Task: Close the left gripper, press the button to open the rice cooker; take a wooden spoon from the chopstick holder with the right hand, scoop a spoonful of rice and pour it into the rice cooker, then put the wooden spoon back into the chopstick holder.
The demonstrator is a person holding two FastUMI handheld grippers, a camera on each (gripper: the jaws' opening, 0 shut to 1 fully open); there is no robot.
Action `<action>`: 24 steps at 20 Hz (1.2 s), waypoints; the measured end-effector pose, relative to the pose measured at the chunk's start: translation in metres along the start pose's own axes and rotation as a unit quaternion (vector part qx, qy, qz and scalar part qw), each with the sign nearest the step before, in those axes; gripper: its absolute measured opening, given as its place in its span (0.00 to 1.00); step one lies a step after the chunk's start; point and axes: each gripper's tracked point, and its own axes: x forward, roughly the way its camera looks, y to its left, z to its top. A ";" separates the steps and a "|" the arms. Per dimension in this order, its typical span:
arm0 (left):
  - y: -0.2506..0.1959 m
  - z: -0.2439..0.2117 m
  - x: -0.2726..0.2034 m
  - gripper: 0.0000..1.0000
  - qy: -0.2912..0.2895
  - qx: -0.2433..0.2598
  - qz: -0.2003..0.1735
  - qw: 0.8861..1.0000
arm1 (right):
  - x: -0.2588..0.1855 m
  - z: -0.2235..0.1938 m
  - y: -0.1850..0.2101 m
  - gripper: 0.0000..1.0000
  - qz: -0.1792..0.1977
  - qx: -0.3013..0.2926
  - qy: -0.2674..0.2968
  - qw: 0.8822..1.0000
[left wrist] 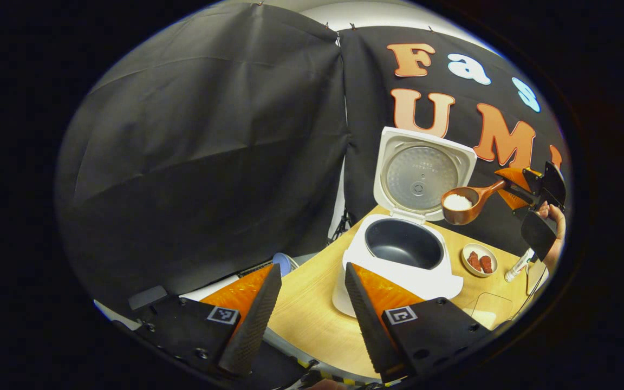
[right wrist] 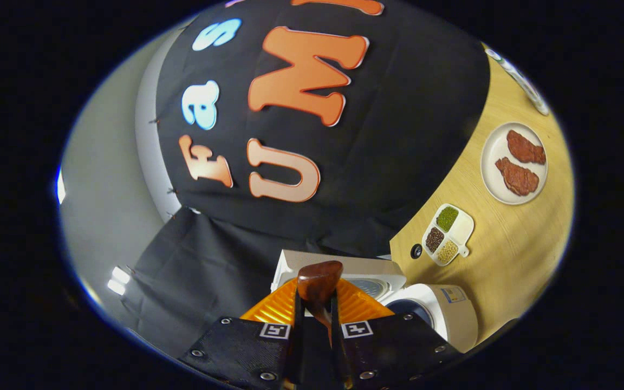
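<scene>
The right gripper is clamped on the handle of the wooden spoon, whose bowl, heaped with white rice, hangs above and just right of the rice cooker, whose lid stands up and whose dark pot lies bare. The left gripper waits wide apart with nothing between its fingers, low in front of the cooker. The spoon looks light and stiff, but the loose grains would likely spill at any tilt, so the far-handle hold suits, kept level until it is over the pot.
</scene>
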 end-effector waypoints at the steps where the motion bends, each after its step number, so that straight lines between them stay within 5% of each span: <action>1: 0.004 -0.002 0.001 0.83 0.001 0.000 0.004 1.000 | 0.006 -0.008 0.002 0.20 -0.002 -0.038 0.005 0.999; 9: 0.017 -0.010 0.001 0.83 0.011 -0.008 0.016 1.000 | 0.032 -0.050 0.045 0.20 0.032 -0.290 0.019 0.956; 17: 0.018 -0.012 0.002 0.83 0.015 -0.004 0.018 1.000 | 0.037 -0.047 0.054 0.20 0.042 -0.336 0.010 0.941; 24: 0.008 -0.006 0.002 0.83 0.011 0.008 0.011 1.000 | 0.029 -0.052 0.072 0.20 0.081 -0.433 0.008 0.898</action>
